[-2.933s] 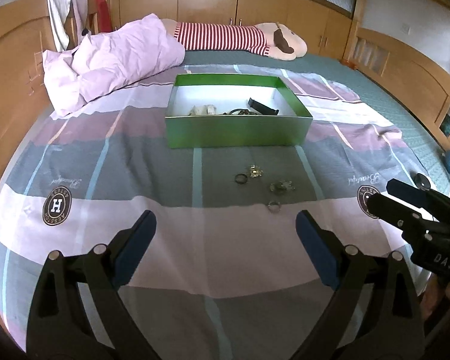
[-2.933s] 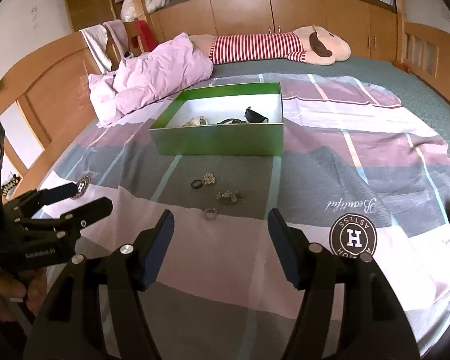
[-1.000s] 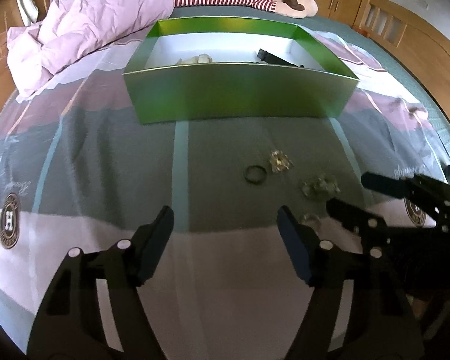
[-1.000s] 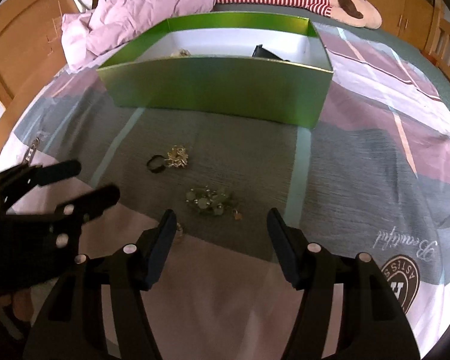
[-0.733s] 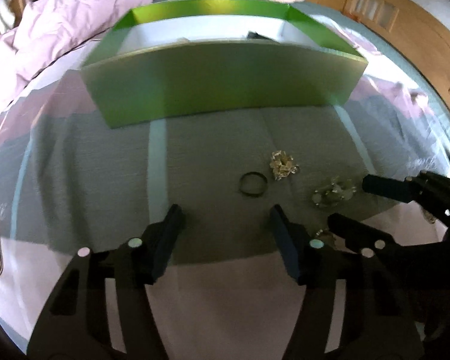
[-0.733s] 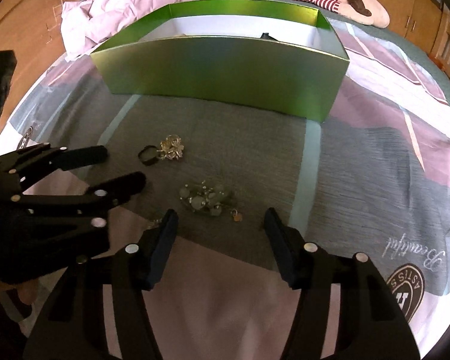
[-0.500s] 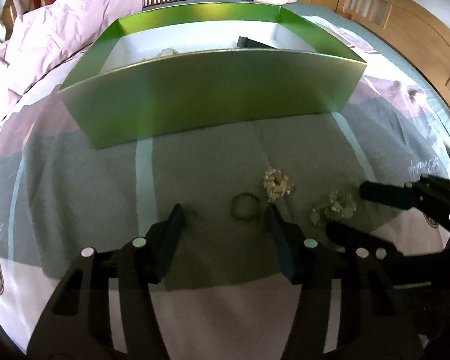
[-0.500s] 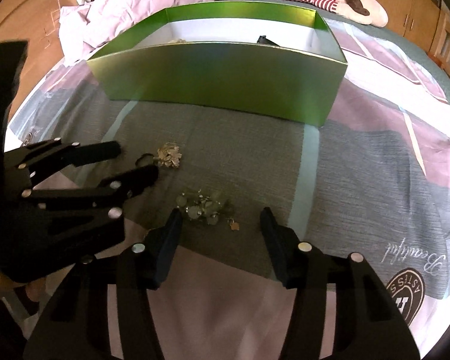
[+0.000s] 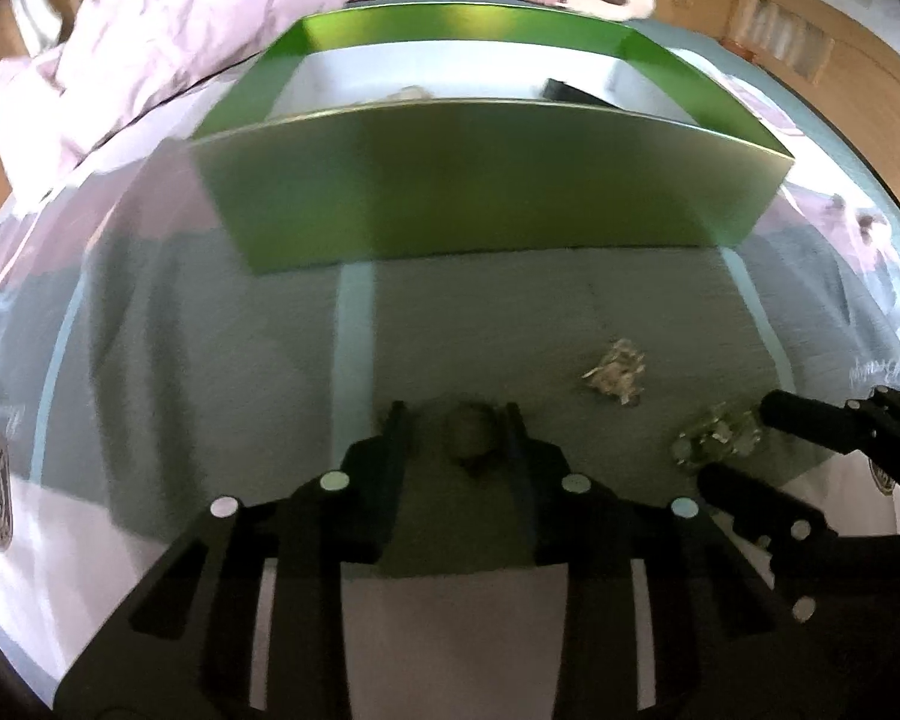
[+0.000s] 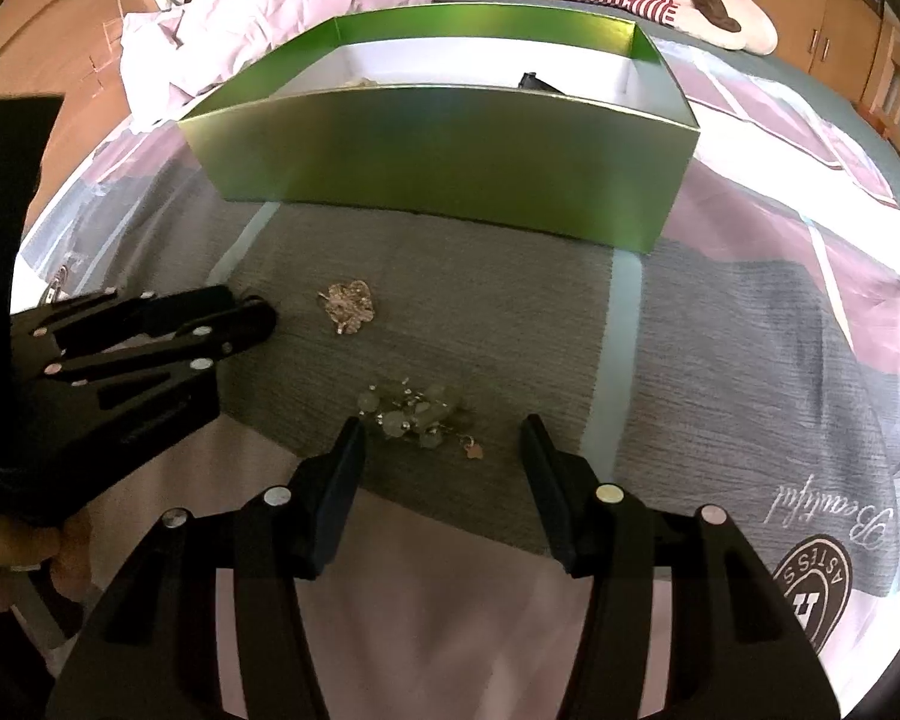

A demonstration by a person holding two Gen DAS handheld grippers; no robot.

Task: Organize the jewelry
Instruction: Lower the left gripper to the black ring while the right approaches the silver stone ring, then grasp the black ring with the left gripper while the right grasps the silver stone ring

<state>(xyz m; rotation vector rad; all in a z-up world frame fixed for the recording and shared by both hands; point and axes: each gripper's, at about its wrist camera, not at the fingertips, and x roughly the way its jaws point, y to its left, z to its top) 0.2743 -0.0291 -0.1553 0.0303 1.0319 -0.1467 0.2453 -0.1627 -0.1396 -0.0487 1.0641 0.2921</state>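
Left wrist view: bed (image 9: 150,360) under patchwork cover, carrying everything at easy reach. Green box (image 9: 480,210) open-topped just beyond the loose pieces, close for short drops; already holding a dark item and a pale one. Left gripper (image 9: 456,420) low over the grey patch, fingers just narrowed around the dark ring (image 9: 471,435), not visibly pinching yet through blur. Right gripper (image 10: 441,426) tilted down, fingers spread either side of the bead cluster (image 10: 414,411), pads clear of it, probably poised for a paired pickup. Gold charm (image 10: 349,306) lying apart between both, untouched.
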